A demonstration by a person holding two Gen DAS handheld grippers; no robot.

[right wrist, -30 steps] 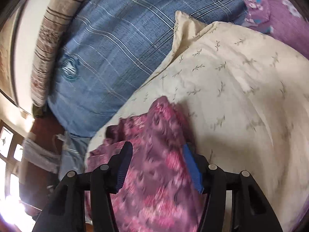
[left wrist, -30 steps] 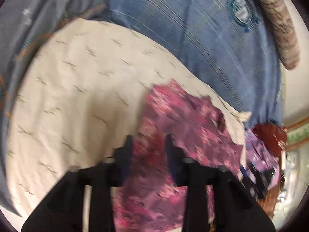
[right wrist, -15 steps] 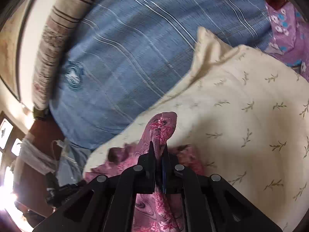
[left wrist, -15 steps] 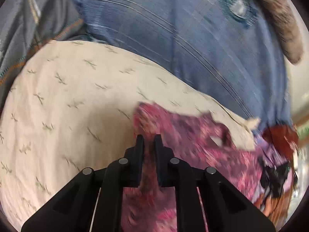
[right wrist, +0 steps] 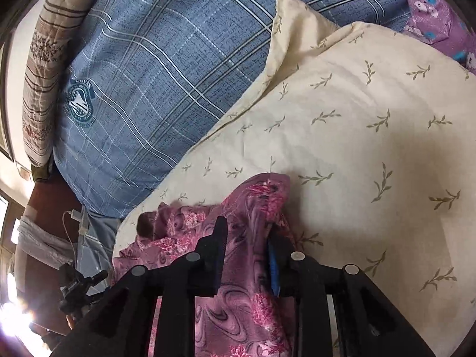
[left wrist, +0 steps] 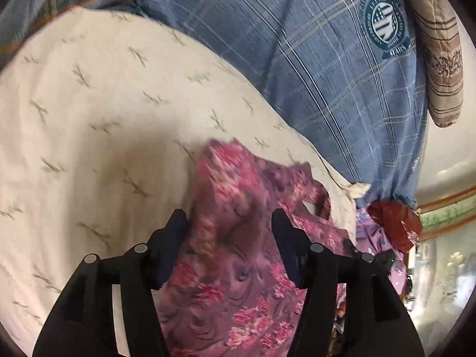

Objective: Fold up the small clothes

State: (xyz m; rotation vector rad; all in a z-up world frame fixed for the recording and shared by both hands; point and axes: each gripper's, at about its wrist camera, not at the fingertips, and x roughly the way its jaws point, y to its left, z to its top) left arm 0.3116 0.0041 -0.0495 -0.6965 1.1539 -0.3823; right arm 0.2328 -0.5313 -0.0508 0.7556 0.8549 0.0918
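A small pink and purple floral garment (left wrist: 238, 238) lies rumpled on a cream pillow with a leaf print (left wrist: 104, 119). My left gripper (left wrist: 229, 223) is open, its fingers standing either side of the cloth just above it. In the right wrist view the same garment (right wrist: 247, 208) lies on the cream pillow (right wrist: 372, 119), with a raised fold between the fingers. My right gripper (right wrist: 247, 232) is open partway and straddles that fold. The garment's near part is hidden under both grippers.
A blue plaid pillow with a round crest (left wrist: 342, 59) lies behind the cream one, also in the right wrist view (right wrist: 148, 74). A striped brown cushion (left wrist: 440, 44) sits at the far edge. Purple flowered cloth (right wrist: 431, 15) lies at the right. A dark red object (left wrist: 392, 220) lies by the pillow corner.
Half a second ago both grippers were shut on the garment. Now both have opened and the cloth has dropped back onto the cream pillow.
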